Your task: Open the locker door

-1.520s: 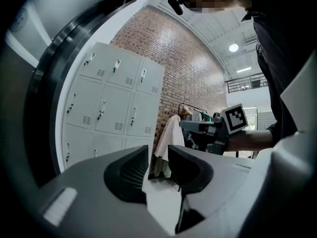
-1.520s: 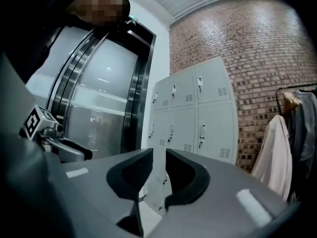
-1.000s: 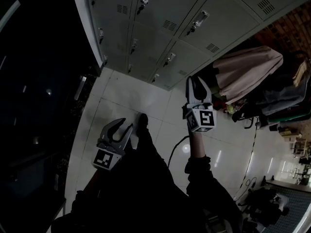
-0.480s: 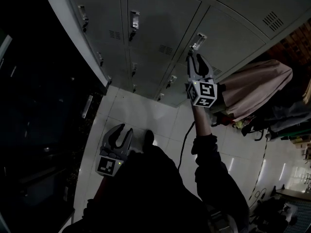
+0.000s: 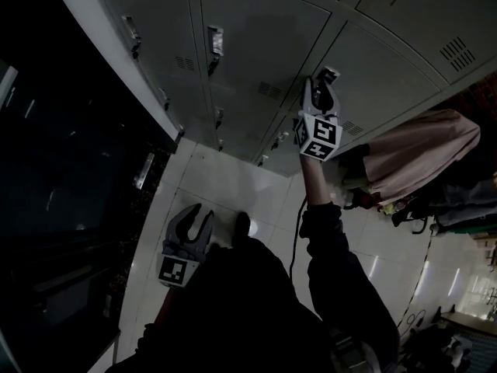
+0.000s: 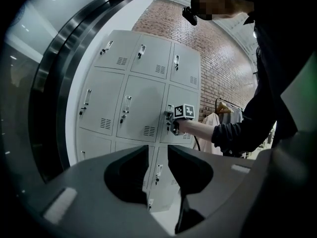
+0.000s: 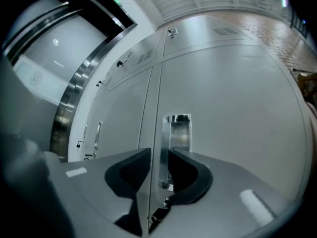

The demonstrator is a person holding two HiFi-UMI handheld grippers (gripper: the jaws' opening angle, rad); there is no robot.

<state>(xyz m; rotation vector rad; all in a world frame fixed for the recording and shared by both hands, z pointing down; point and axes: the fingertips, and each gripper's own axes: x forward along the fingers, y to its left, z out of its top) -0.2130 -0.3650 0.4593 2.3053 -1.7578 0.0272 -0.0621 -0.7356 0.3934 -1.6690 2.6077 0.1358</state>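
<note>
Your right claw (image 5: 324, 84) is raised at the end of an outstretched arm, sleeve pulled back from the forearm, and it sits at about 1 o'clock in the head view, tips against the bank of lockers. Its jaws are closing, with a gap between them. In the right gripper view (image 7: 158, 155) the lower part of the handle (image 7: 178, 133) stands in that gap and partly behind the right-hand jaw; no pad is clearly pressing on it.

Your left claw (image 5: 199, 216) hangs low beside your body at 7 o'clock, jaws spread with nothing between them (image 6: 157, 150), pointing toward the foot of the lockers.

Around you, the white tiled floor (image 5: 210, 177) runs up to the lockers, a cable (image 5: 295, 243) trails across it, and a pale pink garment (image 5: 419, 154) hangs at 3 o'clock, just beside the end of the bank. A brick wall (image 6: 218, 48) rises behind the lockers. The seam with the neighbouring door (image 7: 124, 113) runs straight through the right claw's gap.

Your locker door (image 7: 233, 98) is shut, flush with its neighbours. Its handle lies at the door's left edge, long axis from 12 to 6 in the right gripper view and from 1 to 7 in the head view (image 5: 328, 74).
</note>
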